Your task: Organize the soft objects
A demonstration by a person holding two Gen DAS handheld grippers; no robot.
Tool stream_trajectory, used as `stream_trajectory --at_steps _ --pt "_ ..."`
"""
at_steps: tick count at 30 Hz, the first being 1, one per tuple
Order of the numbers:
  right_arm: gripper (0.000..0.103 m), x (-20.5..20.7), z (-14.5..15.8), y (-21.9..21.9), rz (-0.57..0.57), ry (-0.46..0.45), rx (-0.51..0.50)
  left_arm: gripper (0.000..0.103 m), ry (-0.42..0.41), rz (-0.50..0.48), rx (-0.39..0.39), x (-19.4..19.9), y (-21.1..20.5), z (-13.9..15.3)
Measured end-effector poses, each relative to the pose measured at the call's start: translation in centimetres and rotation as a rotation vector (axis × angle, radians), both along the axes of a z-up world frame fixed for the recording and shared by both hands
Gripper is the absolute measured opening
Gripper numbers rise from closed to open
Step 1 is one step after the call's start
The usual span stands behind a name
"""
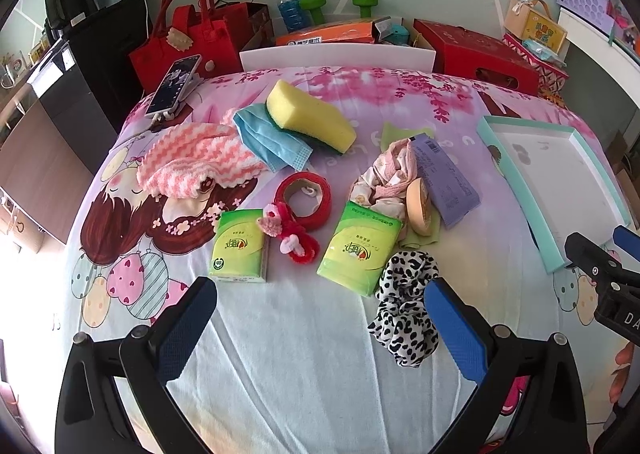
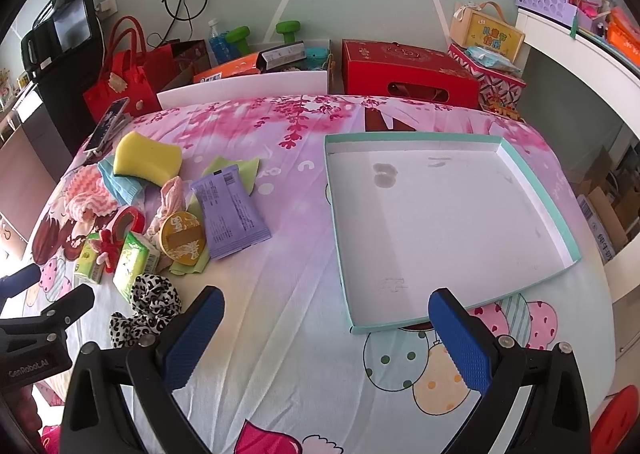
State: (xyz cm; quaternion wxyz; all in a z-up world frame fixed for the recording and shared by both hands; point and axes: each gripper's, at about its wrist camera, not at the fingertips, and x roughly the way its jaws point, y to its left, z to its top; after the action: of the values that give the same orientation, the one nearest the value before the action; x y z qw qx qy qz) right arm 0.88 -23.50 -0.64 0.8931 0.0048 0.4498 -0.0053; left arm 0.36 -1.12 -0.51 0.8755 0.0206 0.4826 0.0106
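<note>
Soft items lie in a heap on the bed. They include a yellow sponge point(image 1: 310, 116), a blue face mask point(image 1: 272, 138), a pink zigzag towel point(image 1: 192, 160), two green tissue packs point(image 1: 239, 250) point(image 1: 360, 248), a red hair tie point(image 1: 290, 232) and a leopard scrunchie point(image 1: 404, 306). My left gripper point(image 1: 318, 290) hovers open just in front of the tissue packs, its right finger beside the scrunchie. A white tray with a teal rim point(image 2: 332, 182) lies empty to the right. My right gripper point(image 2: 328, 300) hangs open above the sheet near the tray's front corner.
A red tape roll point(image 1: 304, 194), a purple packet point(image 1: 444, 182), a round tan tin point(image 1: 420, 212) and a pink cloth point(image 1: 390, 178) sit in the heap. A phone point(image 1: 174, 84) lies at the far left. Bags and boxes stand behind the bed, including a red box point(image 2: 408, 70).
</note>
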Motion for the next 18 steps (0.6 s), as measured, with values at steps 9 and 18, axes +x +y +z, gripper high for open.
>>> stream_trajectory --at_steps 9,18 --pt "0.103 -0.01 0.05 -0.06 0.000 0.000 0.000 0.103 0.002 0.003 0.000 -0.03 0.00 -0.12" --pt "0.103 -0.02 0.12 -0.04 0.001 0.000 -0.001 0.103 0.004 0.004 0.000 0.02 -0.02 -0.13"
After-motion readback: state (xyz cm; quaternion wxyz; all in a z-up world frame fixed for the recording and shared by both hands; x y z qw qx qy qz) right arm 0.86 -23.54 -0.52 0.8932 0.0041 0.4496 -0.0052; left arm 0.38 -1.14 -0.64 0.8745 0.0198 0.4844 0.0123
